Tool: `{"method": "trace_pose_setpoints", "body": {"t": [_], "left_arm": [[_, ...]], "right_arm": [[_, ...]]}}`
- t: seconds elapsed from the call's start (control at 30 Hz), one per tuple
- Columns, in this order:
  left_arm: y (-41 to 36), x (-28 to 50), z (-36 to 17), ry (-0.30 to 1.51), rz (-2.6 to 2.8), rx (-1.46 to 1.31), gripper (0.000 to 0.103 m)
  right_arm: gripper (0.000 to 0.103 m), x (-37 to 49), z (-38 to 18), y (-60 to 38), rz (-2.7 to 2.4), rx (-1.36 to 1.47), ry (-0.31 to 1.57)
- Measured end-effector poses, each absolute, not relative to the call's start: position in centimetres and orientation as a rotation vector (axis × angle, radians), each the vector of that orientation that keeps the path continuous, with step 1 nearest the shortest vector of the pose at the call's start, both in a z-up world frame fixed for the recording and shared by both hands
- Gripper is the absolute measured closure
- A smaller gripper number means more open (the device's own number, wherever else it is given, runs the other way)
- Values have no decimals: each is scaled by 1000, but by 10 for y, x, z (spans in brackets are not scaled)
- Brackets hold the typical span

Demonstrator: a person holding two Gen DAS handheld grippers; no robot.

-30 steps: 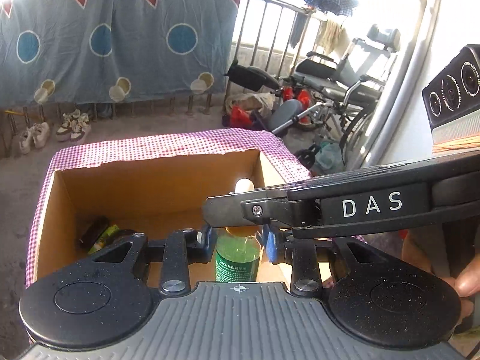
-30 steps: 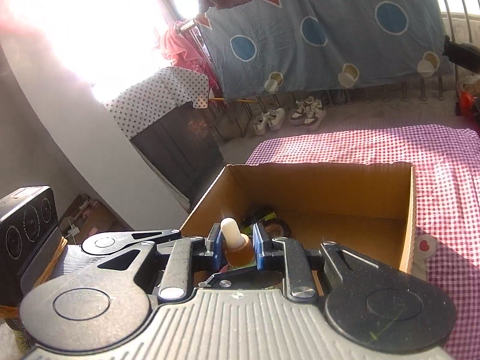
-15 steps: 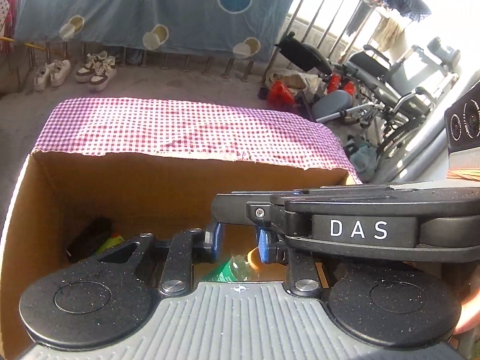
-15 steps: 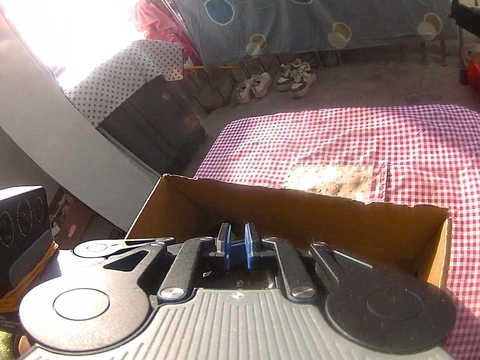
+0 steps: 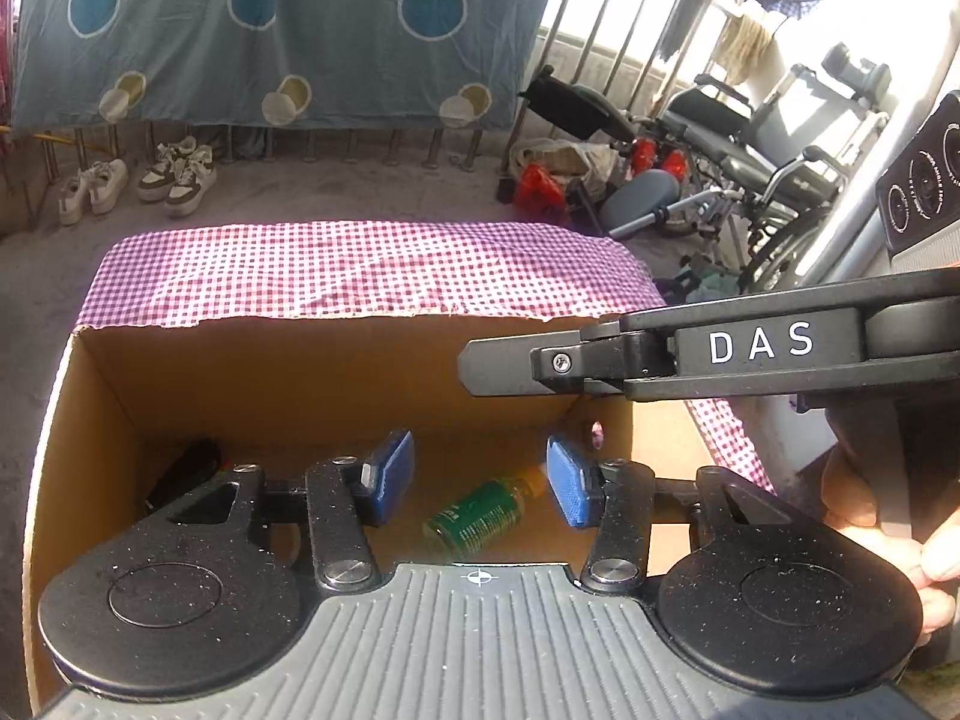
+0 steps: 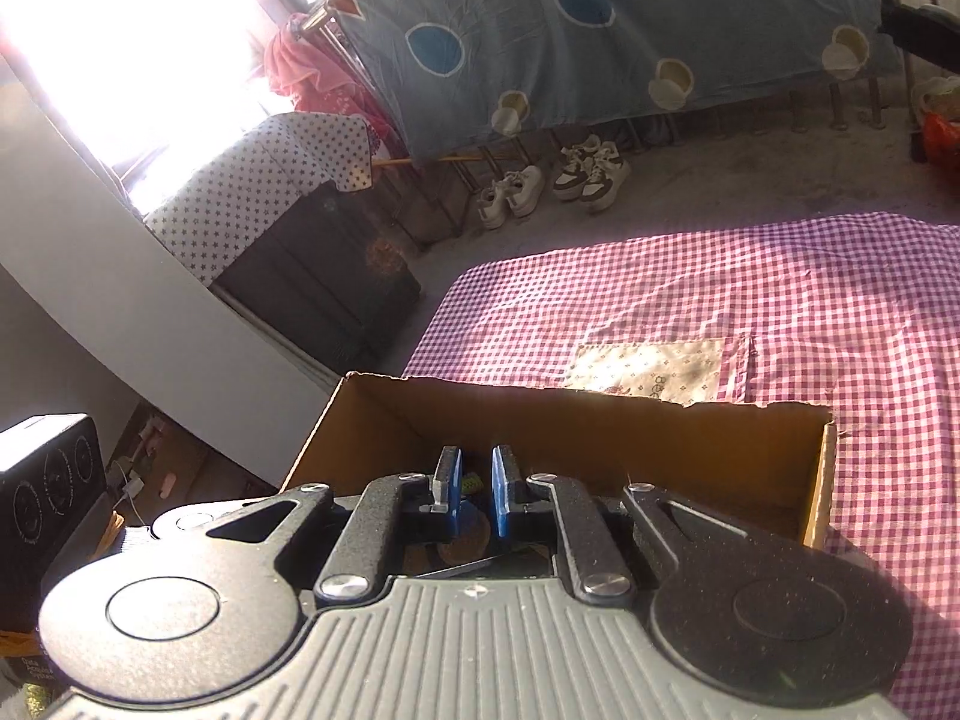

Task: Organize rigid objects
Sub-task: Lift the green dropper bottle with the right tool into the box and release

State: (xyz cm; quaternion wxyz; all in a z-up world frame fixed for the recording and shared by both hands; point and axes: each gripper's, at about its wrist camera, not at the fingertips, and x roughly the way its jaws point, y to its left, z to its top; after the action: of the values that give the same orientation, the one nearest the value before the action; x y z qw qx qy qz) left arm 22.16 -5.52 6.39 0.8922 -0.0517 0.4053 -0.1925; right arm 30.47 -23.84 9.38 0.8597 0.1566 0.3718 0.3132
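The left hand-held gripper [image 5: 477, 483] is spread wide and holds nothing. Between its blue pads, low in the middle of the frame, the green bottle [image 5: 483, 516] lies on its side in the cardboard box [image 5: 312, 372]. The right hand-held gripper [image 6: 477, 492] has a small gap, pinching nothing.

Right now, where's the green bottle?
Left wrist view: the green bottle lies on its side on the floor of the cardboard box, between the open left gripper fingers, toward the box's right wall.
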Motion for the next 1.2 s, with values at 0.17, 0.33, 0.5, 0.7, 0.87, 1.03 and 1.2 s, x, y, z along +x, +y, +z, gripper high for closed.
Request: {"method": "trace_pose_setpoints", "body": {"t": [0.17, 0.33, 0.5, 0.7, 0.87, 1.03, 1.2], "left_arm": [[-46, 187, 81, 779, -397, -76, 27], [-26, 148, 91, 718, -380, -61, 6], [2, 115, 95, 665, -345, -87, 2], [19, 88, 91, 621, -333, -69, 1], [33, 74, 81, 612, -331, -81, 1], [40, 72, 78, 599, -340, -82, 1], [47, 70, 72, 590, -357, -81, 1]], "right_arm": [[86, 286, 99, -245, 615, 331, 850], [61, 286, 70, -241, 510, 356, 1034], [60, 299, 42, -233, 400, 373, 1173], [58, 329, 26, -216, 249, 377, 1231], [57, 356, 8, -203, 115, 376, 1270], [50, 376, -7, -200, 31, 392, 1257], [52, 387, -10, -197, 0, 408, 1216]]}}
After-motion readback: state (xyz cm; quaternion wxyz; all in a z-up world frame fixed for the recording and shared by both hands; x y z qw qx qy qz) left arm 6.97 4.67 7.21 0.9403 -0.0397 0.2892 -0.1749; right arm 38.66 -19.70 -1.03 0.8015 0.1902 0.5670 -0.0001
